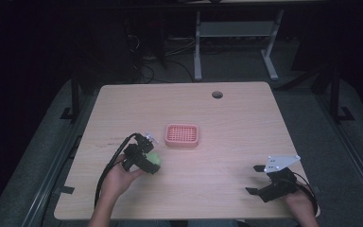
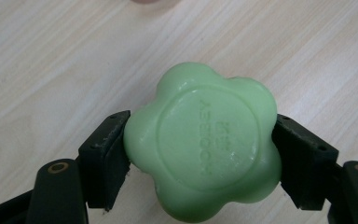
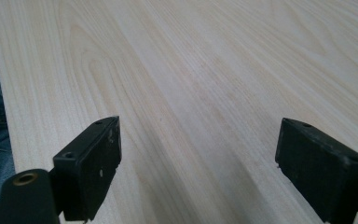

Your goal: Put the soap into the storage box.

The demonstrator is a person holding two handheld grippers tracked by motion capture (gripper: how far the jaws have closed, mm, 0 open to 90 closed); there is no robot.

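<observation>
The left gripper (image 2: 200,154) clamps the green soap (image 2: 203,140) by its sides. Carry it level towards the pink dish (image 1: 182,136), I think. The right gripper (image 3: 198,163) rests wide open, empty.

Count: 1 green flower-shaped soap (image 2: 204,144); 1 pink slotted soap dish (image 1: 182,135); 2 grippers, left (image 1: 147,158) and right (image 1: 255,179); 1 wooden table (image 1: 227,123).

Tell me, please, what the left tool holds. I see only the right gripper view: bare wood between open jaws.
Observer: The left tool is shut on a green flower-shaped soap.
Operator: Is some dish for it nearby?
Observer: Yes, a pink slotted soap dish lies near the middle of the table, beyond the soap and apart from it.
Operator: And where is my right tool?
Observer: The right tool is by the near right corner, far from the dish.
</observation>
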